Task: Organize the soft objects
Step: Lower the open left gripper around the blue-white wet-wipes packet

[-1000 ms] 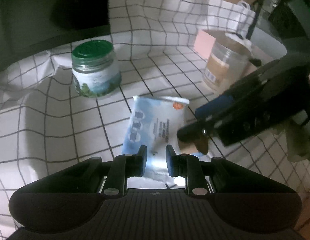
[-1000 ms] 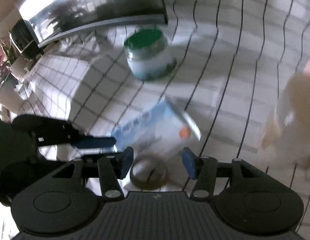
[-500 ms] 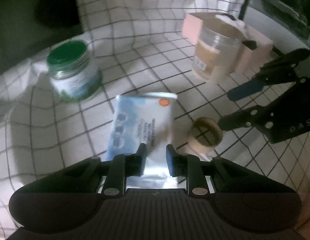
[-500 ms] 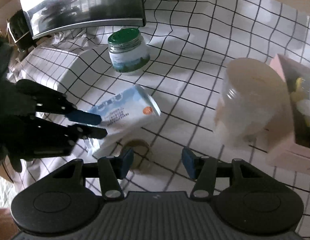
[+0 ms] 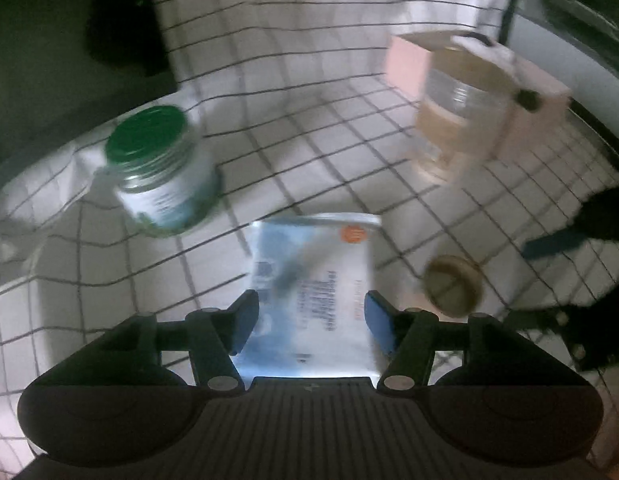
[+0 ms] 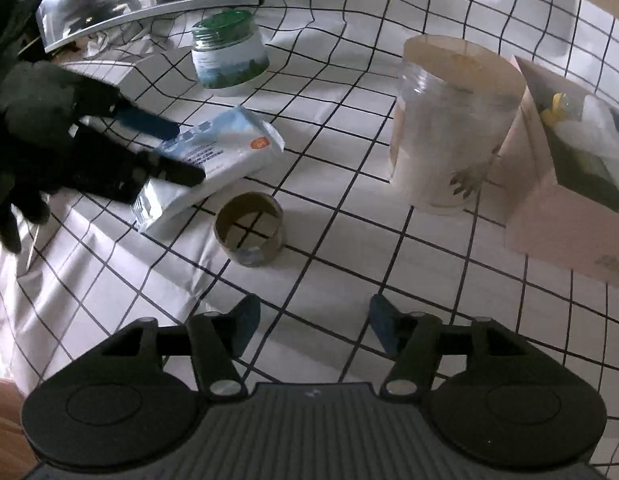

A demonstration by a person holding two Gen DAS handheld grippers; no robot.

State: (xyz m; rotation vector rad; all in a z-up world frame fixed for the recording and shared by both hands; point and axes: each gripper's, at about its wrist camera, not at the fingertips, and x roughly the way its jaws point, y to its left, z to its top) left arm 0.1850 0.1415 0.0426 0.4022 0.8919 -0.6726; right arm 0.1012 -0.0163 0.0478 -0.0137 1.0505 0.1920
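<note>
Left gripper (image 5: 311,316) jaws opening around wipes pack (image 5: 313,280); right gripper (image 6: 313,326) opening, empty; pink box (image 6: 565,216) holds clutter

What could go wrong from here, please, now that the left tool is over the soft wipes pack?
The left tool is opening with the wipes pack between its fingers, so the pack may slip or flop. The tape roll sits right beside the pack and could get knocked. The right tool, empty, might brush the clear jar.
</note>
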